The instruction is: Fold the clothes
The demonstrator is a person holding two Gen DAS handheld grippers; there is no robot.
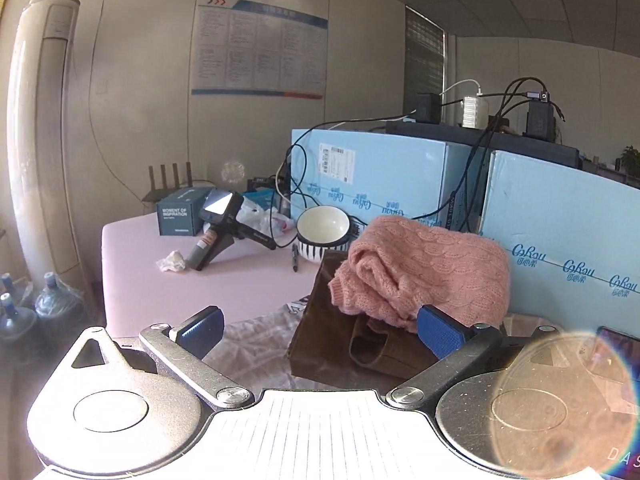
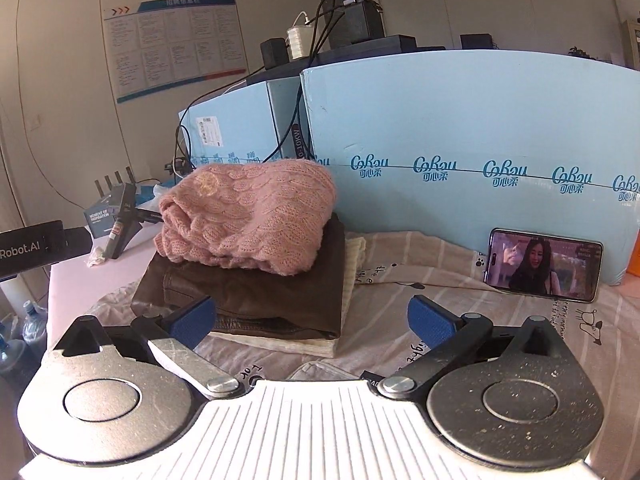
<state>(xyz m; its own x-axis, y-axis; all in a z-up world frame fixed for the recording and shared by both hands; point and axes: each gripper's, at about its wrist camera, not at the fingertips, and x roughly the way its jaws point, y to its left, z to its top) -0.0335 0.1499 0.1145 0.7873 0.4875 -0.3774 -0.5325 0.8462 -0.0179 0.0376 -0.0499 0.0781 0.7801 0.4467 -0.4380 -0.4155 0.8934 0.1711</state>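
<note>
A folded pink knit sweater point(image 2: 248, 220) lies on top of a folded brown garment point(image 2: 256, 296), which rests on a folded cream garment point(image 2: 352, 264). The stack sits on a striped printed sheet point(image 2: 460, 280). The sweater point(image 1: 428, 272) and brown garment point(image 1: 332, 344) also show in the left wrist view. My left gripper point(image 1: 320, 324) is open and empty, its right finger beside the sweater's lower edge. My right gripper point(image 2: 312, 316) is open and empty, just in front of the stack.
Blue cardboard boxes point(image 2: 460, 140) stand behind the stack, with cables and chargers on top. A phone point(image 2: 544, 264) playing video leans against them. On the pink table point(image 1: 200, 288) are a bowl point(image 1: 322, 232), a pen, a handheld device point(image 1: 220, 228), a small box and crumpled tissue.
</note>
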